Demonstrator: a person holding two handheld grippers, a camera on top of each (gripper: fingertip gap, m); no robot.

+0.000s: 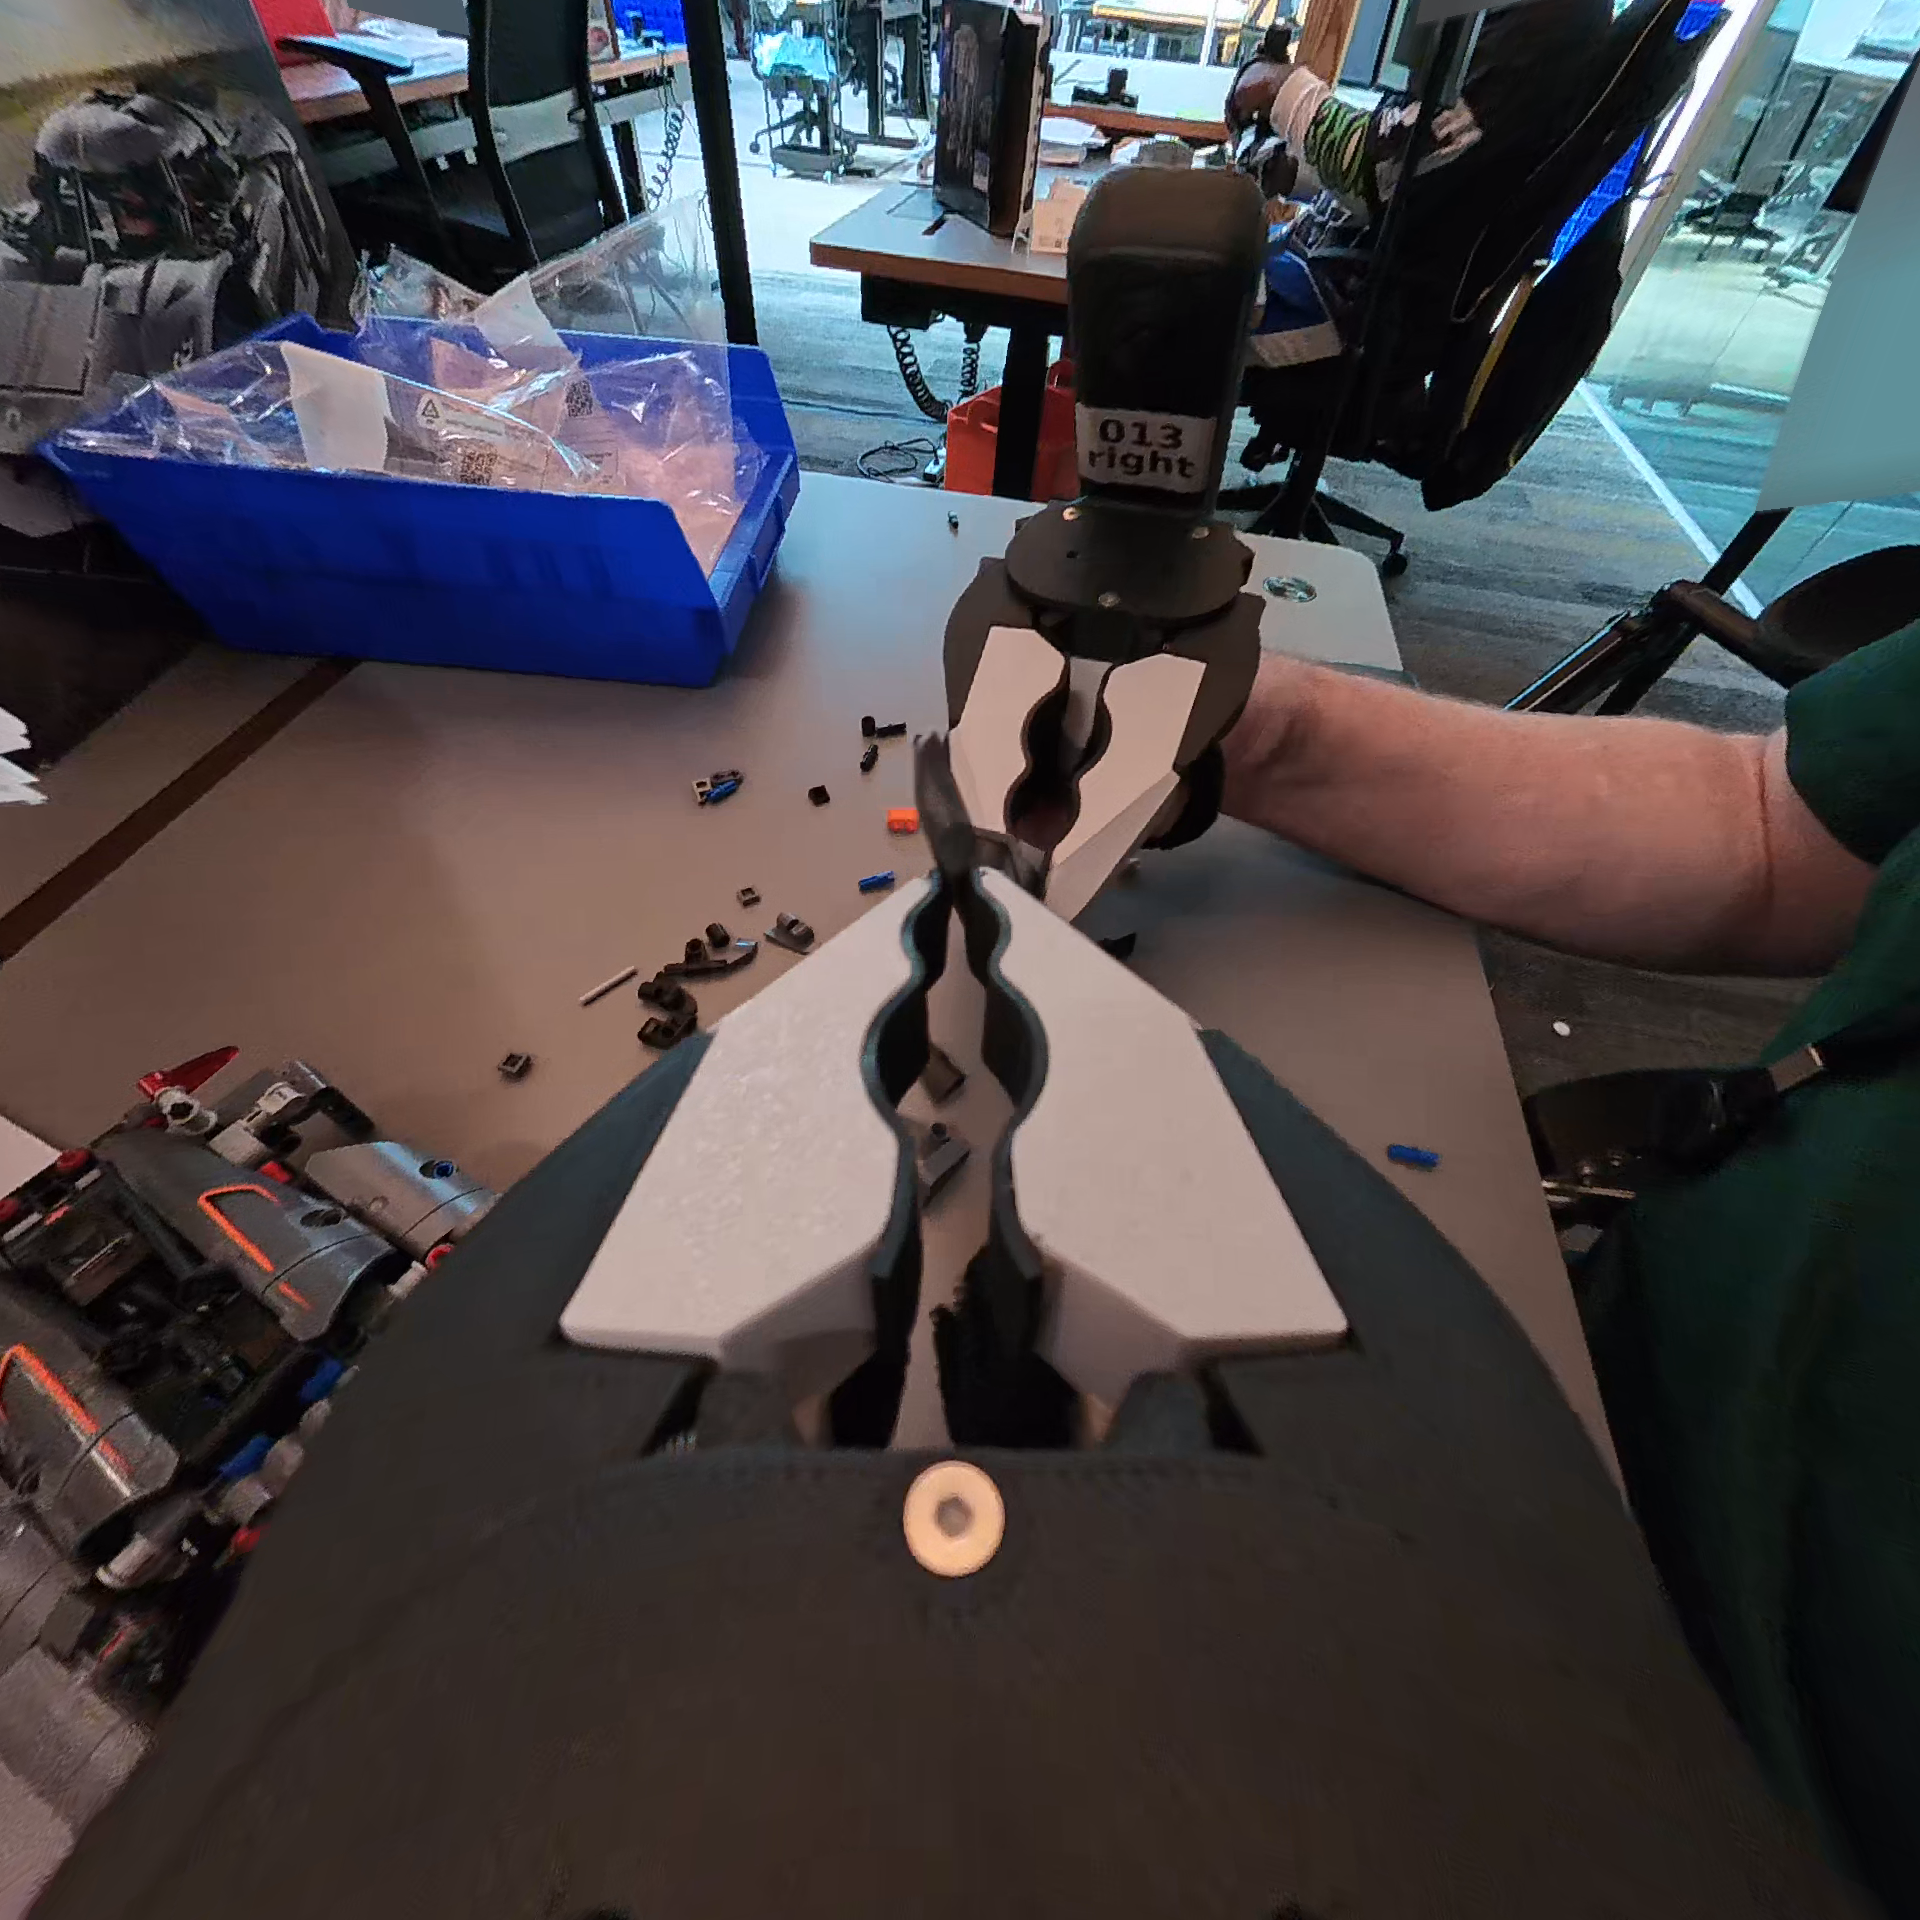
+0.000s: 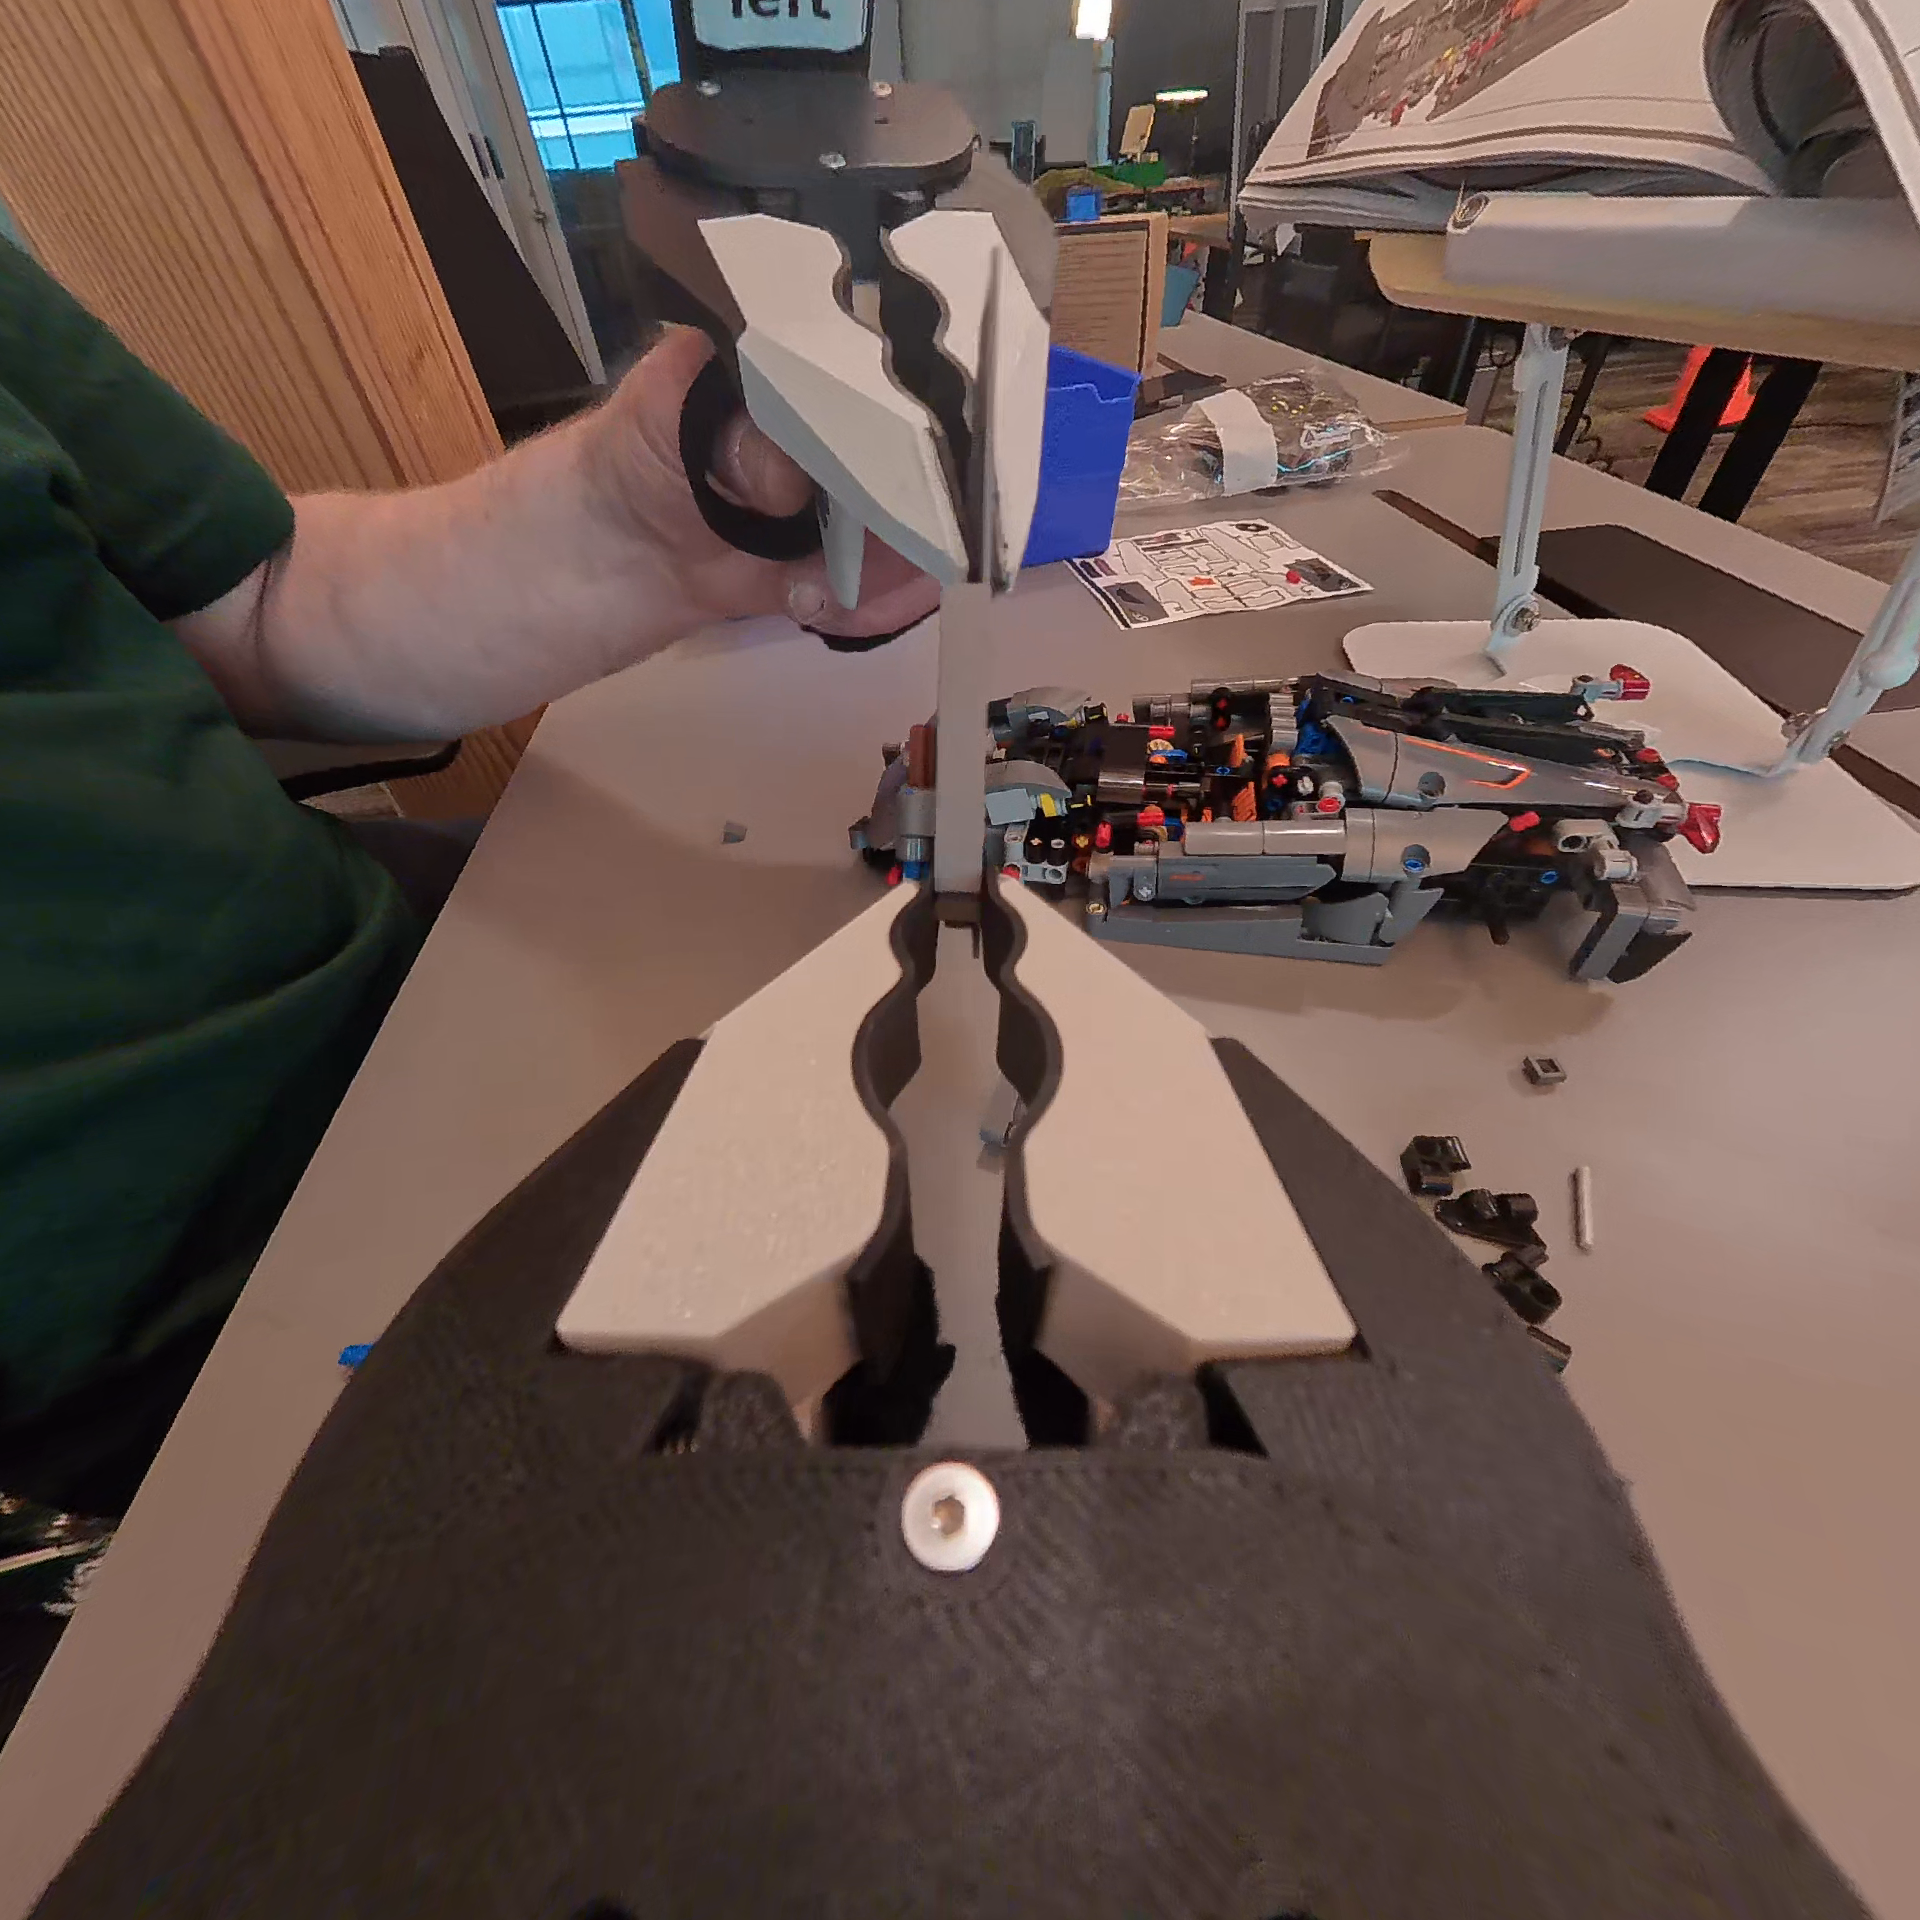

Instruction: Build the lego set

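Grey surface (image 2: 1558, 1455) in an open office, both tongs raised above it.

Left tongs (image 1: 961, 883) and right tongs (image 2: 958, 896) each pinch one end of a long grey Lego beam (image 2: 958, 748); the half-built car (image 2: 1351, 821) lies along the far edge.

Printed white label on right claw (image 1: 1042, 868) handle, upper centre. Similar label on left claw (image 2: 980, 575), top edge, cropped. Printed sheet (image 2: 1216, 571) on surface (image 2: 1558, 1091); bin (image 1: 416, 561) bags carry printed codes.
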